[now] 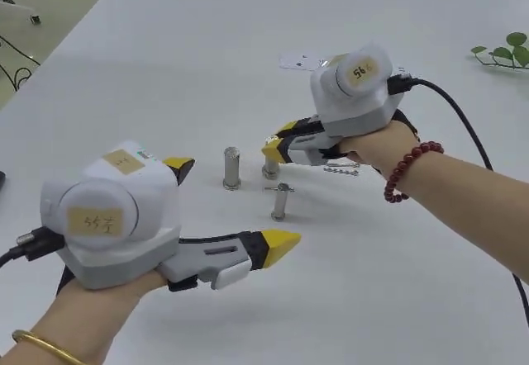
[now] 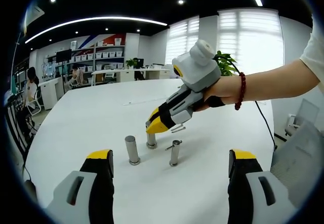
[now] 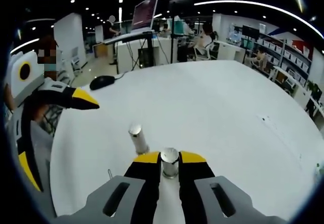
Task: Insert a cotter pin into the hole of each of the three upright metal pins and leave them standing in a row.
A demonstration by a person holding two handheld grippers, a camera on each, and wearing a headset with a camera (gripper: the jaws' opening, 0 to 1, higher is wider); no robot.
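Note:
Three upright metal pins stand on the white table (image 1: 165, 68). The left pin (image 1: 231, 169) is bare. The near pin (image 1: 281, 201) has a cotter pin through its top. My right gripper (image 1: 273, 150) is shut on the head of the far pin (image 1: 269, 169), which sits between its yellow-tipped jaws in the right gripper view (image 3: 169, 164). Loose cotter pins (image 1: 340, 168) lie by the right hand. My left gripper (image 1: 231, 204) hangs open in front of the pins, its jaws wide apart. In the left gripper view the three pins (image 2: 132, 149) (image 2: 151, 140) (image 2: 174, 153) stand ahead of it.
A small plant (image 1: 504, 51) sits at the far right of the table and a white slip (image 1: 299, 61) lies behind the right gripper. A black cable (image 1: 463, 125) trails from the right gripper. A dark object (image 3: 103, 82) lies far across the table.

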